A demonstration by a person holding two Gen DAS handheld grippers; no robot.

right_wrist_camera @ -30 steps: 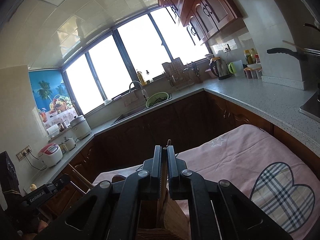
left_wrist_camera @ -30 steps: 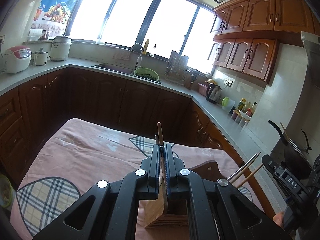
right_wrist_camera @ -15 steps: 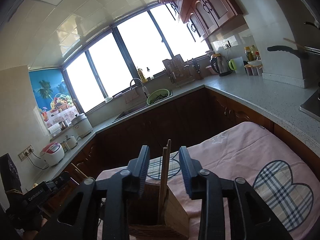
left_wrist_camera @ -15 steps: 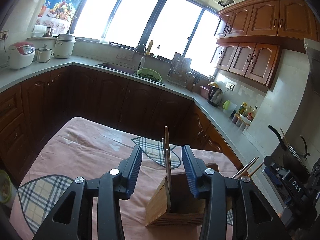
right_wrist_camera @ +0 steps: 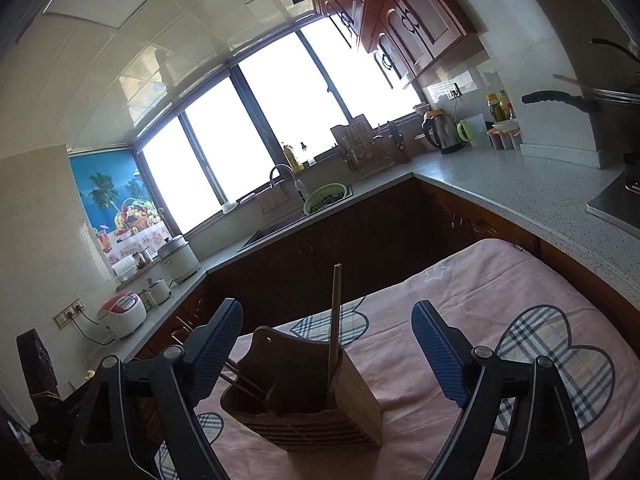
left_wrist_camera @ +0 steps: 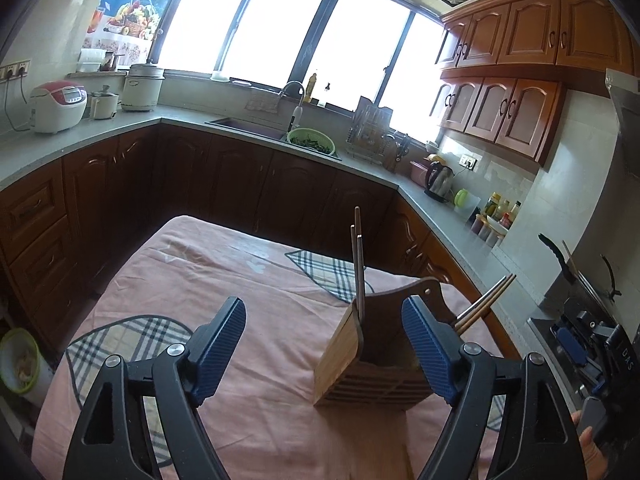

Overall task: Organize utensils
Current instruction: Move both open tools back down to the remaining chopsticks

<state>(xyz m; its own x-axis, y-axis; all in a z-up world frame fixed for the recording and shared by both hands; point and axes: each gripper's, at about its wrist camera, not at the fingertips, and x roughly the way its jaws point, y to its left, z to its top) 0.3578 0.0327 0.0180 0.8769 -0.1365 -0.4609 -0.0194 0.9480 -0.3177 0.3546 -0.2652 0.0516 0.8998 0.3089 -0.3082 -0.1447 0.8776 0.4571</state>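
Observation:
A wooden utensil holder [left_wrist_camera: 356,364] stands on the pink tablecloth [left_wrist_camera: 224,280]; it also shows in the right wrist view [right_wrist_camera: 352,400]. Brown chopsticks [left_wrist_camera: 359,264] stand upright in its near-left compartment, seen too in the right wrist view [right_wrist_camera: 334,320]. More chopsticks [left_wrist_camera: 486,300] lean out of its far side, seen in the right wrist view [right_wrist_camera: 240,380] low at the left. My left gripper [left_wrist_camera: 324,344] is open and empty just above the holder. My right gripper [right_wrist_camera: 326,352] is open and empty, over the holder from the other side.
The table [right_wrist_camera: 520,288] carries a pink cloth with plaid heart patches. Dark cabinets and a grey counter [left_wrist_camera: 440,216] run behind it, with a sink, a green colander [left_wrist_camera: 311,140], a kettle and a rice cooker [left_wrist_camera: 58,106]. A stove and pan [right_wrist_camera: 616,96] are at the right.
Both grippers were shut on chopsticks over the holder a second ago. They opened, let the chopsticks stand in the holder, and have drawn back with jaws wide.

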